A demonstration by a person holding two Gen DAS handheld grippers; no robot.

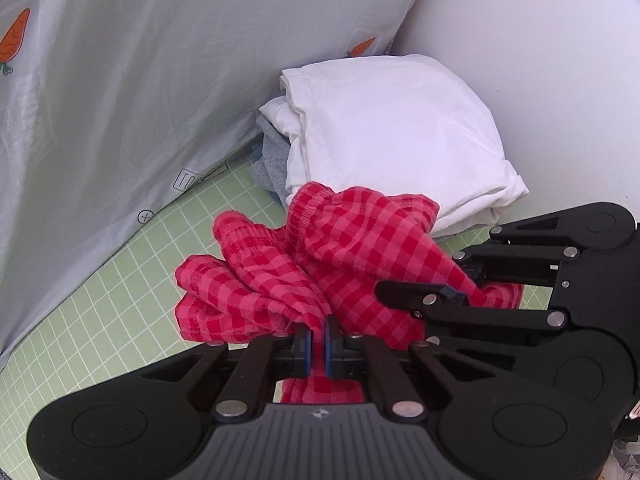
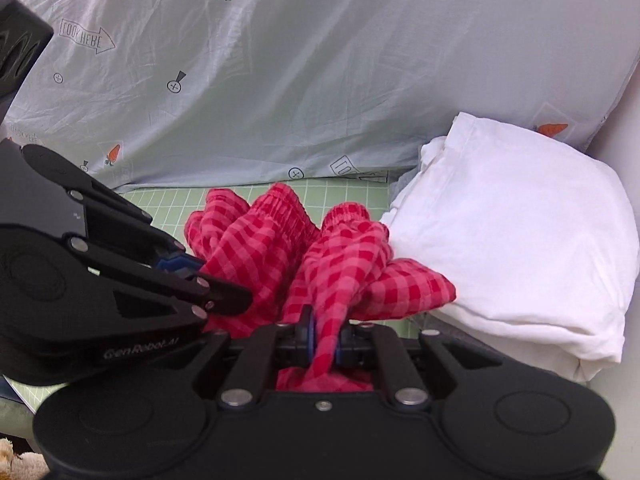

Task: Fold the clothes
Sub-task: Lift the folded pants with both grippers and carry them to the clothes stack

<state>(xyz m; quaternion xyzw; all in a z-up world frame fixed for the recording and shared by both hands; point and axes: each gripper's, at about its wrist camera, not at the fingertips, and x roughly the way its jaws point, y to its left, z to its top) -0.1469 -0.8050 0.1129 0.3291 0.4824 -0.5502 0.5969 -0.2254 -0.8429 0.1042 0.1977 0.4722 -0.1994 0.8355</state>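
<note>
Above the green gridded mat [image 1: 120,300], a red-and-pink checked garment [image 1: 304,264] is held bunched up between two grippers, its gathered elastic band showing at the top of the folds. A fold of the checked cloth is pinched between the blue pads of the left gripper [image 1: 319,344], whose jaws are closed on it, and more of the fabric hangs below the pads. Just beside it, the right gripper [image 2: 324,340] is likewise clamped on another fold of the same garment, with the cloth drawn down through its narrow gap. The two grippers are held close together, each seen from the side in the other's view. Just behind the garment, a stack of folded clothes is seen: a folded white garment [image 1: 396,136] lies on top, and a grey one [image 1: 272,160] shows beneath it at the edge. The mat is bordered by a pale sheet printed with carrots [image 2: 280,80], and a white surface [image 1: 540,40] lies behind the stack.
</note>
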